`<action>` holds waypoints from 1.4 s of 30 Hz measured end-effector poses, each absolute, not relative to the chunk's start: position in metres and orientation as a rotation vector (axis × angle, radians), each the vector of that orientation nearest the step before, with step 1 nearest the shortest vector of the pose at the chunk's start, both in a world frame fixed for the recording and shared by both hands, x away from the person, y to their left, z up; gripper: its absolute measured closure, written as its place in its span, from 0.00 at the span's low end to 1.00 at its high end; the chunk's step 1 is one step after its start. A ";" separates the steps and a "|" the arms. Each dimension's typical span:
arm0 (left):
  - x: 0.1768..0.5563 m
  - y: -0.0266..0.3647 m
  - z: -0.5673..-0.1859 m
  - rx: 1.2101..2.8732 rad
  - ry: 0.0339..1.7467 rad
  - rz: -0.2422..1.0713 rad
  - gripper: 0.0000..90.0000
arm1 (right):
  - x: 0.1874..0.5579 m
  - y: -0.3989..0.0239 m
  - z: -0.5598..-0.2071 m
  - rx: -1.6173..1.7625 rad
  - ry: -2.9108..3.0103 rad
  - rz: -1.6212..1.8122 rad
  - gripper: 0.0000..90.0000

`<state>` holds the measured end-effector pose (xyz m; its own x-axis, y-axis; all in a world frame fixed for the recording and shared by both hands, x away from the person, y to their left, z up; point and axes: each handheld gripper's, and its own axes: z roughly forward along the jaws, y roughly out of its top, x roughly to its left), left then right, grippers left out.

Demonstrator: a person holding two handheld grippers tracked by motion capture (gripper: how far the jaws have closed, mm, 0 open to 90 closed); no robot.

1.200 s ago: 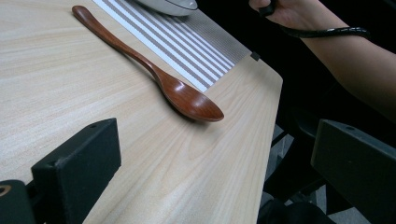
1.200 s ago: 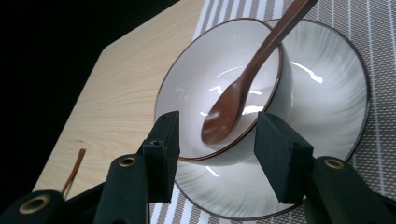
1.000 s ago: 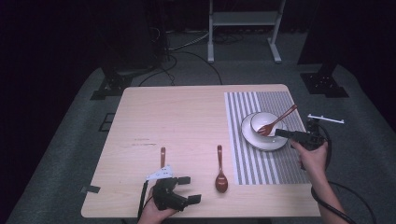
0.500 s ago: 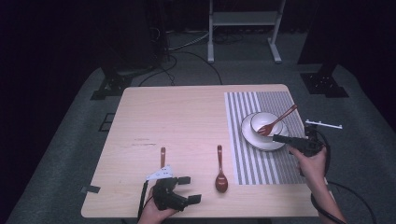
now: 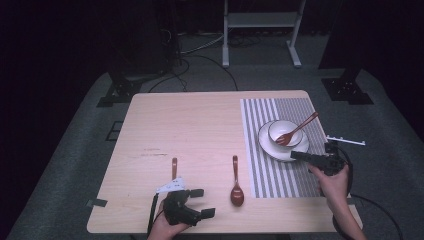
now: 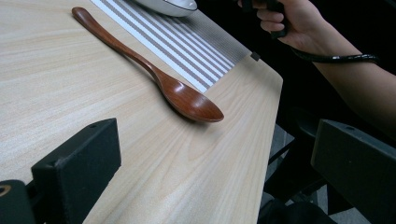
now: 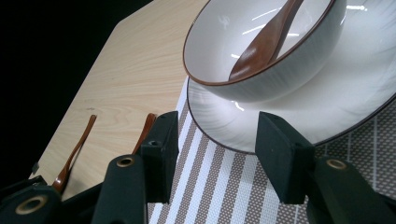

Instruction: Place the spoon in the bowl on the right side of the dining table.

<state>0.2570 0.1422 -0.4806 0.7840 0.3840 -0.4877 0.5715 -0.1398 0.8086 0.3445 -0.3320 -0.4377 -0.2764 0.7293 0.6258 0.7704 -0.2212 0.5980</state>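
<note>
Spreading wide and empty, the left gripper (image 5: 197, 202) at the table's (image 5: 200, 125) near edge should, I judge, square up on the wooden spoon (image 6: 154, 77) beside the striped mat (image 5: 280, 150), while the right gripper (image 5: 300, 156), jaws also parted, faces the bowl (image 7: 261, 60) holding a fork (image 7: 268, 39).

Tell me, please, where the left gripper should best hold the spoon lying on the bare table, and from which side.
Probably the spoon by mid-handle, coming from above with the jaws across it. The handle is thin and straight; the bowl end is broad, rounded and glossy, likely to slip. The left gripper sits open just left of it.
</note>
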 end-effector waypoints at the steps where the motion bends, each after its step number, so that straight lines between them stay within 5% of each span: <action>1: 0.257 0.142 -0.481 1.760 0.746 -0.192 0.00 | 0.343 -0.332 -0.439 -1.862 -1.938 -1.546 0.54; 42: 0.257 0.145 -0.479 1.753 0.749 -0.174 0.00 | 0.300 -0.304 -0.453 -1.759 -1.996 -1.555 0.52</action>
